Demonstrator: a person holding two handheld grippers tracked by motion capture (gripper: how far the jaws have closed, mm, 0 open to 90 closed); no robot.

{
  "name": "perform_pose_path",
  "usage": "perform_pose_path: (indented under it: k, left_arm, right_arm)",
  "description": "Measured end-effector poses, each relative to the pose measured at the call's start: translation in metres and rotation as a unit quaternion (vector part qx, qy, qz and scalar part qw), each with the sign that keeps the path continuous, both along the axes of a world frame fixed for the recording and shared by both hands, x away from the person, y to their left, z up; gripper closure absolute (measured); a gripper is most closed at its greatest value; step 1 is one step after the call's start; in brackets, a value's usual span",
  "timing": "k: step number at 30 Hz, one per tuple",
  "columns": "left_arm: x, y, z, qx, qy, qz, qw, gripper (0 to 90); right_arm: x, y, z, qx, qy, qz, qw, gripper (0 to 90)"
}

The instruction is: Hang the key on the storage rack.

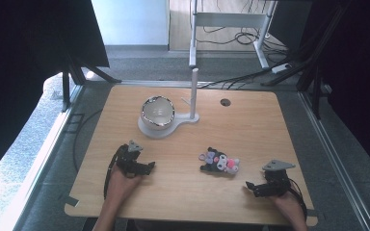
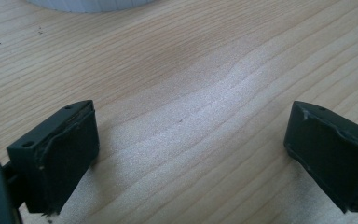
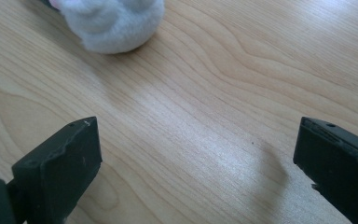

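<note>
A small plush toy (image 1: 219, 162) in black, white and pink lies on the wooden table (image 1: 250, 130), right of centre. Its white furry end (image 3: 114, 21) shows at the top of the right gripper view. A cream bowl with a patterned rim (image 1: 157, 112) rests on a white stand base (image 1: 151, 129) with an upright post (image 1: 193, 94). My left gripper (image 1: 150, 167) rests at the front left, open, with bare wood between its pads (image 2: 67, 154). My right gripper (image 1: 249, 187) sits at the front right, open, a little short of the toy.
The stand base's edge (image 2: 91, 4) shows at the top of the left gripper view. A round cable hole (image 1: 225, 102) sits in the table's far right part. Beyond the table are a white desk frame (image 1: 231, 21), cables on the floor (image 1: 250, 77) and dark panels at both sides.
</note>
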State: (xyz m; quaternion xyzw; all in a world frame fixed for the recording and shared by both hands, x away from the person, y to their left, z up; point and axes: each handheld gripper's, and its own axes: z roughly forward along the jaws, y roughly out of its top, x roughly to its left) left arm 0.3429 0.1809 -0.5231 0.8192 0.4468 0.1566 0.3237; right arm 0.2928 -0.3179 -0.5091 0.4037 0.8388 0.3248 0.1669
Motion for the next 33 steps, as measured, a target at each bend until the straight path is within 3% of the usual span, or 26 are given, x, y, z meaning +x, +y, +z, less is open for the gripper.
perform_pose_path:
  k: [9, 18, 22, 33]
  left_arm:
    - [0.000, 0.000, 0.000, 0.000, 0.000, 0.000, 1.0000, 3.0]
    - [0.000, 0.000, 0.000, 0.000, 0.000, 0.000, 1.0000, 3.0]
    - [0.000, 0.000, 0.000, 0.000, 0.000, 0.000, 1.0000, 3.0]
    - [0.000, 0.000, 0.000, -0.001, 0.000, 0.000, 1.0000, 3.0]
  right_arm:
    - [0.005, 0.004, 0.006, -0.028, -0.002, 0.024, 0.9993, 0.0]
    - [0.011, 0.009, 0.013, -0.033, 0.019, 0.040, 0.9985, 0.0]
    - [0.015, 0.013, 0.014, -0.028, 0.040, 0.043, 0.9979, 0.0]
    - [0.028, 0.024, 0.019, -0.050, 0.064, 0.063, 0.9947, 0.0]
